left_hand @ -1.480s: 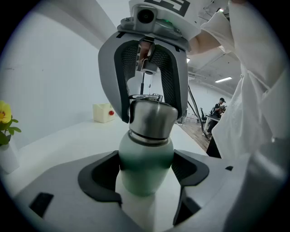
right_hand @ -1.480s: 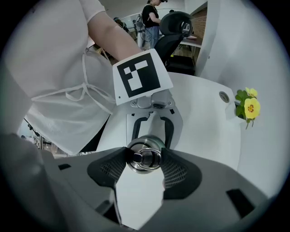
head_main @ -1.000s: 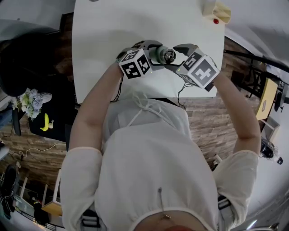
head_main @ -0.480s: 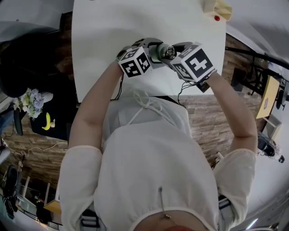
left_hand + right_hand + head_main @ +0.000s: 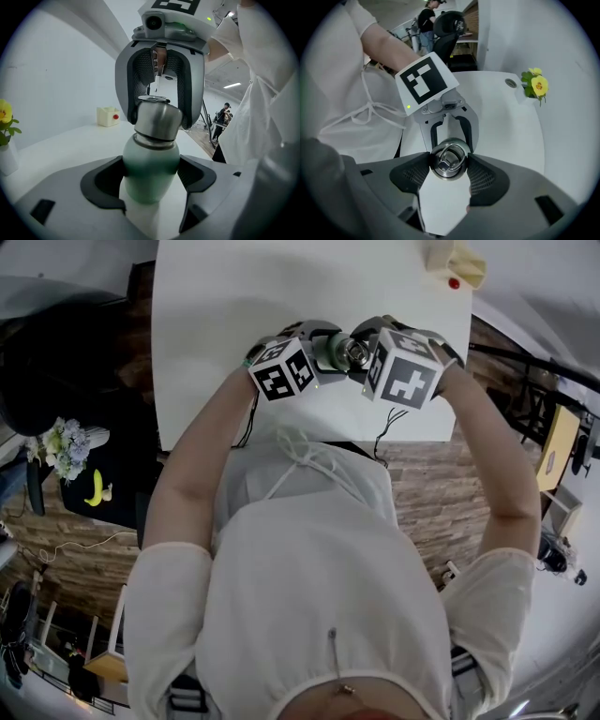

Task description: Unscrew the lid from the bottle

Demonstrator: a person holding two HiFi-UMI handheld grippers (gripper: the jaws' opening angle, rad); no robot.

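Observation:
A green metal bottle point(image 5: 150, 173) with a steel lid point(image 5: 157, 119) stands tilted over the white table point(image 5: 234, 296). My left gripper point(image 5: 151, 180) is shut on the bottle's body, a pad pressed to each side. From above, my right gripper point(image 5: 449, 164) points straight down onto the lid point(image 5: 449, 159), which carries a ring handle on top. Its jaws have just been closing, and both pads now touch the lid's rim. In the head view the two grippers meet at the lid point(image 5: 352, 352) near the table's front edge.
A cream box with a red button point(image 5: 453, 266) sits at the table's far right corner. A small vase of yellow flowers point(image 5: 536, 84) stands on the table beyond the grippers. A dark side surface at left holds flowers and a banana point(image 5: 94, 493).
My right gripper has rolled about its own axis, its marker cube swinging round over the lid, and its jaws have drawn in onto the lid. The left gripper and bottle have stayed put.

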